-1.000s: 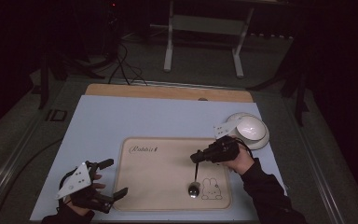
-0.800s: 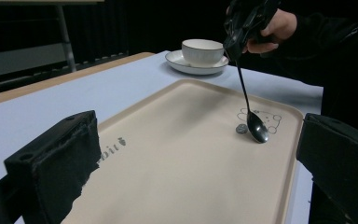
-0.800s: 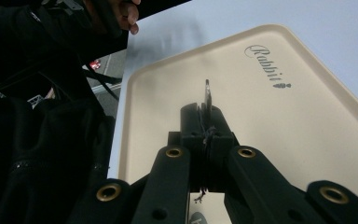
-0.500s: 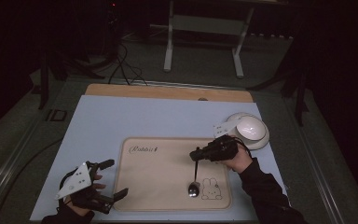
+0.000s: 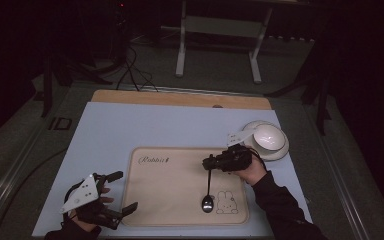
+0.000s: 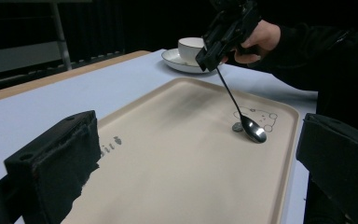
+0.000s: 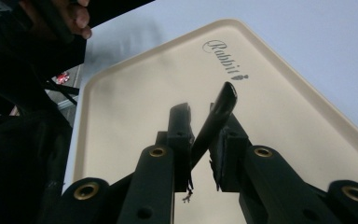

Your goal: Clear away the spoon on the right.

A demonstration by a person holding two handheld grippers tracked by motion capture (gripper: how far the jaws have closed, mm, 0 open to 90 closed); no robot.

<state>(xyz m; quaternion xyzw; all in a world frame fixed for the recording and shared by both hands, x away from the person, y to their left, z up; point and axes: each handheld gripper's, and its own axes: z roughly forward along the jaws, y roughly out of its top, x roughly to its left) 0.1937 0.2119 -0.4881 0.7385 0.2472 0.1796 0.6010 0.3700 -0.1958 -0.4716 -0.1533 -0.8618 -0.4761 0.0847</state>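
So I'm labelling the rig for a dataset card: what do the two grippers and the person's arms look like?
Both grippers are black and two-jawed. The left gripper carries a pale grey three-cornered plate on top; the right gripper has a similar plate. Up close the jaws are blocky black bars on arms with brass-coloured rivets. The person wears a dark long sleeve.

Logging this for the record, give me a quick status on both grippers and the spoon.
Right gripper shut on spoon handle, bowl on tray. Left gripper open, idle. Nothing obstructing.
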